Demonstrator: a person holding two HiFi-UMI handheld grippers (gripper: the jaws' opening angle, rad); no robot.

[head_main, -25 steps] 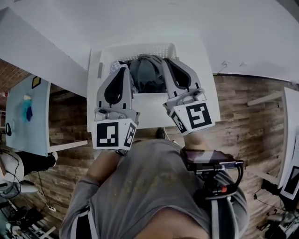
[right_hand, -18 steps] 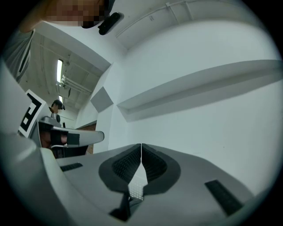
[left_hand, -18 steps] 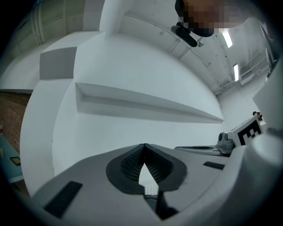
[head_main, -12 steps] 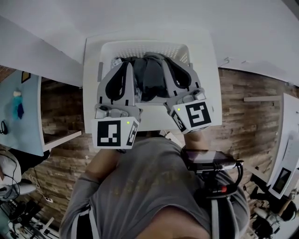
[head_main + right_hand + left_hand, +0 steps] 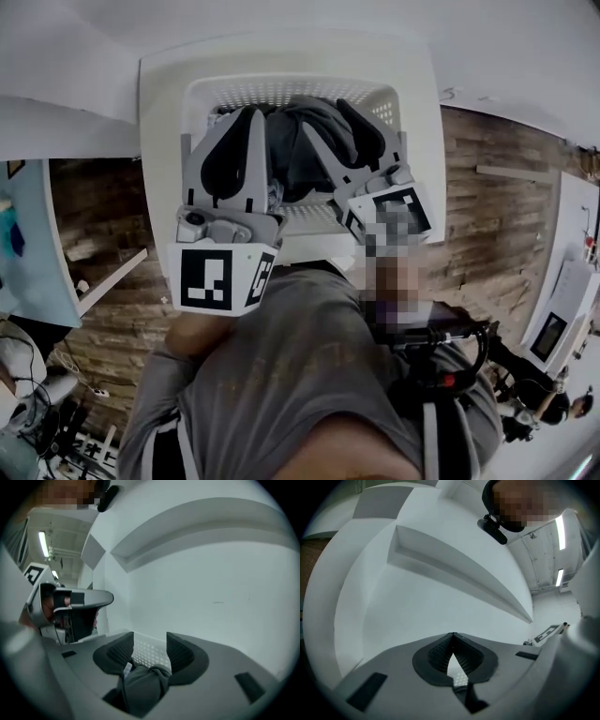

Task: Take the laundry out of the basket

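A white mesh laundry basket (image 5: 281, 91) stands on a white table (image 5: 157, 122). A heap of dark grey laundry (image 5: 314, 131) fills it. My left gripper (image 5: 251, 114) hangs over the basket's left part, its tips touching with nothing between them (image 5: 453, 635). My right gripper (image 5: 330, 117) is over the heap's right side. Its jaws have just been opening and stand apart (image 5: 150, 637). A fold of the grey garment (image 5: 143, 684) lies low between them, loose from the pads. The basket's mesh (image 5: 151, 652) shows behind it.
A white wall rises right behind the basket. Wooden floor (image 5: 478, 216) lies on both sides of the table. A light blue table (image 5: 23, 253) stands at the left. The left gripper's body (image 5: 70, 603) shows at the left of the right gripper view.
Both grippers have moved forward and down over the basket. The right jaws, shut before, now stand apart over the grey garment.
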